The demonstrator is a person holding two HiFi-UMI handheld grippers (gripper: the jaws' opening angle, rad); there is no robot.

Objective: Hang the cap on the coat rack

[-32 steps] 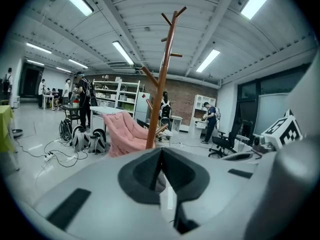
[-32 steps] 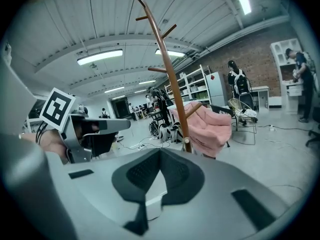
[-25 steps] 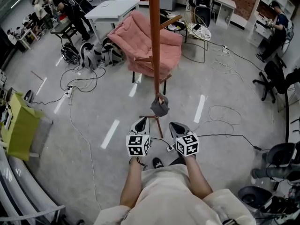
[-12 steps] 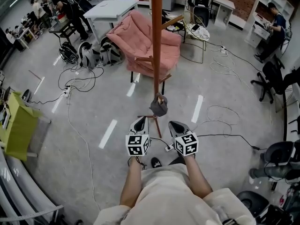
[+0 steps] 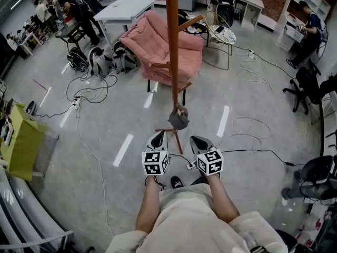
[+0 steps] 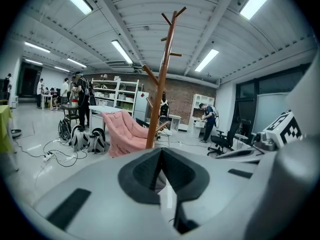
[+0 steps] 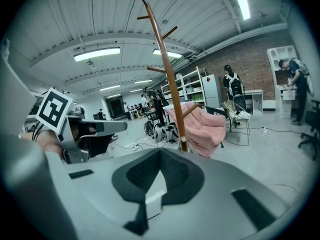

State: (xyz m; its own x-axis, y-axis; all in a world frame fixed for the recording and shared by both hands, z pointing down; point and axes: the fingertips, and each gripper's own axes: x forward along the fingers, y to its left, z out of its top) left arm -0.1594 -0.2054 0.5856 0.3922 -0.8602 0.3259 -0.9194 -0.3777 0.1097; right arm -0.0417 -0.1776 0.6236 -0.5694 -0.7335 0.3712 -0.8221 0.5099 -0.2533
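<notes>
The wooden coat rack (image 5: 172, 46) stands straight ahead of me, its pole rising out of the top of the head view. A grey cap (image 5: 179, 120) hangs on a low peg of the rack, just beyond my grippers. My left gripper (image 5: 159, 137) and right gripper (image 5: 198, 140) are held side by side below the cap, apart from it, with nothing in either. In the left gripper view the rack (image 6: 161, 84) rises above the left gripper (image 6: 161, 152), whose jaws are shut. The right gripper (image 7: 159, 155) is shut too, with the rack (image 7: 167, 69) above it. Neither gripper view shows the cap.
A pink armchair (image 5: 166, 49) sits behind the rack, a white table (image 5: 126, 9) further back. Cables (image 5: 84, 96) and backpacks (image 5: 102, 61) lie on the floor at left. A yellow-green cart (image 5: 18, 141) is at far left, office chairs (image 5: 308, 91) at right. People work at the room's edges.
</notes>
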